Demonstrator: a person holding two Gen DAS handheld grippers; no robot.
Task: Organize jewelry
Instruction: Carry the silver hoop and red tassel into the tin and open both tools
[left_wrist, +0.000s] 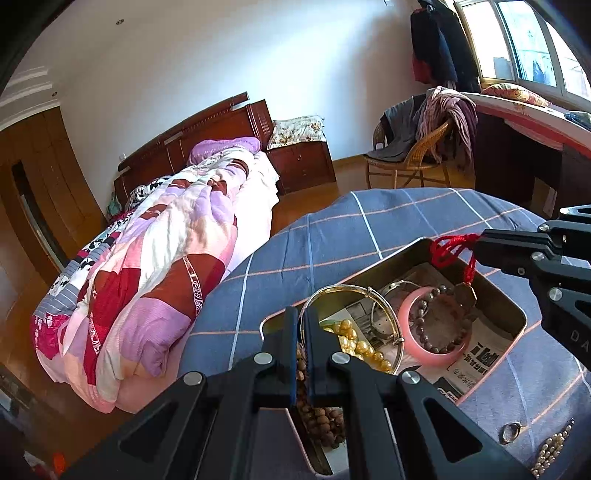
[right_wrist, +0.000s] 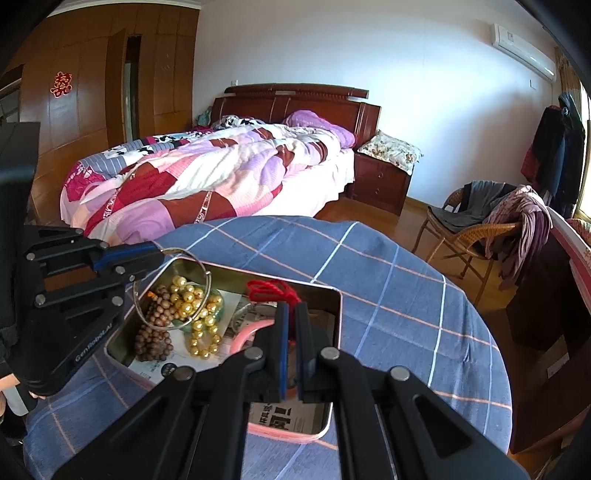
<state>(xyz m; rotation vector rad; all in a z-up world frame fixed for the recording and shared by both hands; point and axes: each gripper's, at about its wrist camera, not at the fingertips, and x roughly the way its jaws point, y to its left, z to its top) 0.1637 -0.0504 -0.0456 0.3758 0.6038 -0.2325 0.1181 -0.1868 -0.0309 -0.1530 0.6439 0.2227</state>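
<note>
- L gripper (left_wrist: 303, 314) pinching silver bangle (right_wrist: 173, 288) by its rim, over tin (left_wrist: 517, 317) on table (left_wrist: 369, 229).
- R gripper (right_wrist: 291, 314) clamping red-cord pendant (left_wrist: 452, 247), dangling over tin's far end.

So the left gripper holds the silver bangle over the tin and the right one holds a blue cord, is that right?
Not quite: the cord is red, as the left wrist view shows. The left gripper does hold the silver bangle over the tin, and the right gripper holds the cord.
</note>
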